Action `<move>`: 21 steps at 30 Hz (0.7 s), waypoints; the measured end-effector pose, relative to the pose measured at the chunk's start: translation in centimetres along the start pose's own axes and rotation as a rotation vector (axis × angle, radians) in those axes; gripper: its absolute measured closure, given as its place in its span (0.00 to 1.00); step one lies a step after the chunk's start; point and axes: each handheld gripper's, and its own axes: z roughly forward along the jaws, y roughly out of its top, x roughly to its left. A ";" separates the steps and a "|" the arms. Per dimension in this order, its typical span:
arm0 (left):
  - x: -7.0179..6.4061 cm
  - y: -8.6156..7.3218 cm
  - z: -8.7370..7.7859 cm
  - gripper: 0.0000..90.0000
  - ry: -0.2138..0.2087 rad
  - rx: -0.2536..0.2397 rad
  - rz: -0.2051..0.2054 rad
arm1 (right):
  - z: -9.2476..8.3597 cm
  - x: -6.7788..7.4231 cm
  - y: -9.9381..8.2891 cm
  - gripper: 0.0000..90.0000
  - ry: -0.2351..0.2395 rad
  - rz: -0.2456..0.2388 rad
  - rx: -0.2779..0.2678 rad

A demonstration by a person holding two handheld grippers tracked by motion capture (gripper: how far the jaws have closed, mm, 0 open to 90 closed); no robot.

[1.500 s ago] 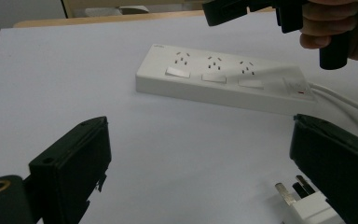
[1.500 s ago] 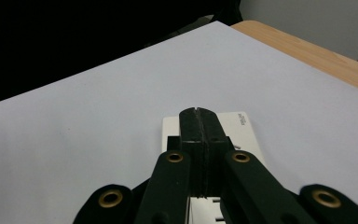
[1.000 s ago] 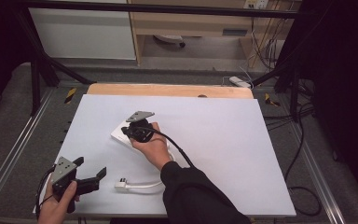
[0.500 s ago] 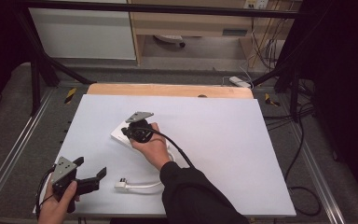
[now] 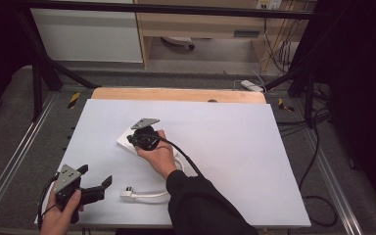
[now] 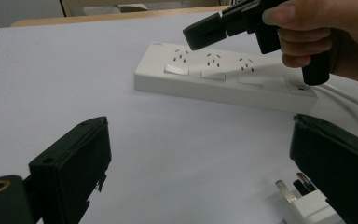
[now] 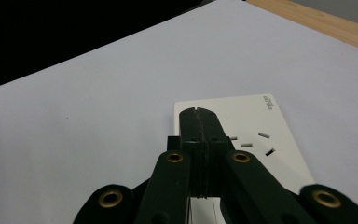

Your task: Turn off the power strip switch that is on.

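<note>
A white power strip (image 6: 223, 81) with three sockets and rocker switches lies on the white table sheet (image 5: 235, 147). In the high view the strip (image 5: 125, 142) pokes out from under my right hand. My right gripper (image 5: 131, 141) is shut with nothing between its jaws, and its tip (image 6: 200, 35) hangs just above the strip's far socket. In its own view the closed right gripper (image 7: 199, 122) points down over the strip's end (image 7: 256, 116). My left gripper (image 5: 97, 185) is held open near the front left corner. In its own view the left gripper (image 6: 200, 158) frames the white plug (image 6: 307, 205).
The strip's white cable (image 5: 152, 195) curls toward the front edge and ends in the plug (image 5: 127, 194). A wooden strip (image 5: 176, 94) borders the table's back. Metal rails run along both sides, and dark cables lie on the floor at right (image 5: 318, 196).
</note>
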 end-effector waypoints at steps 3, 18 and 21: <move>0.0 0.0 0.0 0.06 0.000 -0.002 0.000 | 0.0 -0.1 0.1 1.00 -0.001 0.007 0.006; 0.0 0.0 0.0 0.06 -0.004 -0.001 0.001 | 1.1 0.5 0.5 1.00 0.002 -0.009 0.039; 0.0 0.0 0.0 0.06 -0.002 0.000 0.002 | 1.3 0.6 0.5 1.00 -0.001 -0.007 0.054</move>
